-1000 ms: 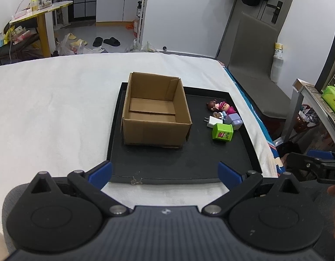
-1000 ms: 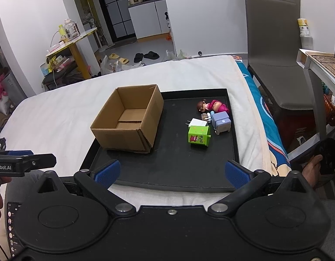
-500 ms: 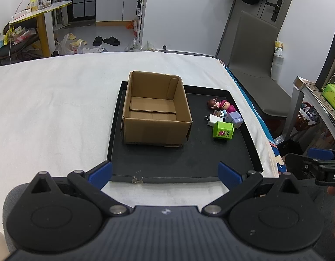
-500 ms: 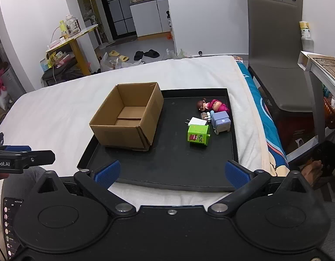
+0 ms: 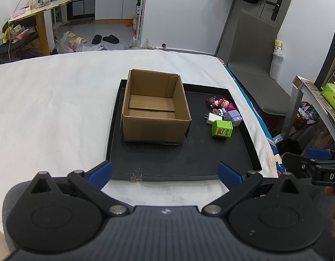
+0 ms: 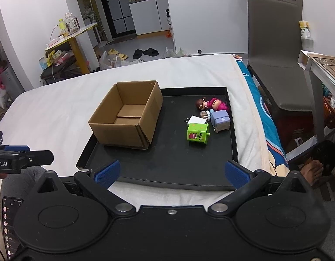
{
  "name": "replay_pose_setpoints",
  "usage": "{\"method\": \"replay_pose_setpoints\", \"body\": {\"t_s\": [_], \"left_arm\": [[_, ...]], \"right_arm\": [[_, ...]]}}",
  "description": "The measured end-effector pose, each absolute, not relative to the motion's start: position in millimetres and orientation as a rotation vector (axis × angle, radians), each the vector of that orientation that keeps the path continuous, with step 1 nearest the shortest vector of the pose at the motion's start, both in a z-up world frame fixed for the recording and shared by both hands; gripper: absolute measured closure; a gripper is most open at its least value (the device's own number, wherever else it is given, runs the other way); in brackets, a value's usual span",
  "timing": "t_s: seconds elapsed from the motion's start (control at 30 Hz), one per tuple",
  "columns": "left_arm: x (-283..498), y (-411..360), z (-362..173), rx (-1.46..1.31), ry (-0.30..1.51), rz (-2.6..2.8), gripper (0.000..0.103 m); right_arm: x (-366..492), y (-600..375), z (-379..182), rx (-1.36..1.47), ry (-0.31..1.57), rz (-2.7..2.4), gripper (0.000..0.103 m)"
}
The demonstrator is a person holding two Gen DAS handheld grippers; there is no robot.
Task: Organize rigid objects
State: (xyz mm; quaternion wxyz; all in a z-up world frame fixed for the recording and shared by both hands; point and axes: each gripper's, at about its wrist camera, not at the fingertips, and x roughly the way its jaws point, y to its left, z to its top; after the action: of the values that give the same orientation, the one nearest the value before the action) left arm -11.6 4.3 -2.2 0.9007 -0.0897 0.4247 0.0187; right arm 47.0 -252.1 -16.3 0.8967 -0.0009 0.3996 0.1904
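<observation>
Cardboard box (image 5: 155, 108) open-topped, upright on black tray (image 5: 182, 158).

The left gripper (image 5: 164, 171) hangs level with blue fingers spread wide, gripping nothing; the right gripper (image 6: 171, 173) is likewise agape and seemingly level beside it.

On the tray (image 6: 230, 134), toys (image 6: 198, 132) lie right of the box (image 6: 126, 128).

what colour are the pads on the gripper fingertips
Blue pads on black gripper fingers, clearest in the right wrist view; the left gripper's pads match.
</observation>
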Motion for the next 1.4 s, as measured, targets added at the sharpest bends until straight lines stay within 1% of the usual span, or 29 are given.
{"method": "replay_pose_setpoints", "body": {"t_s": [1.1,1.4], "left_arm": [[-4,5,-7,-0.176,0.911,0.025,0.001],[5,9,-14,-0.175,0.939,0.035,0.001]], "right_arm": [[51,-250,-20,0.003,0.853,0.406,0.0],[62,-252,-30,0.024,0.876,0.409,0.0]]}}
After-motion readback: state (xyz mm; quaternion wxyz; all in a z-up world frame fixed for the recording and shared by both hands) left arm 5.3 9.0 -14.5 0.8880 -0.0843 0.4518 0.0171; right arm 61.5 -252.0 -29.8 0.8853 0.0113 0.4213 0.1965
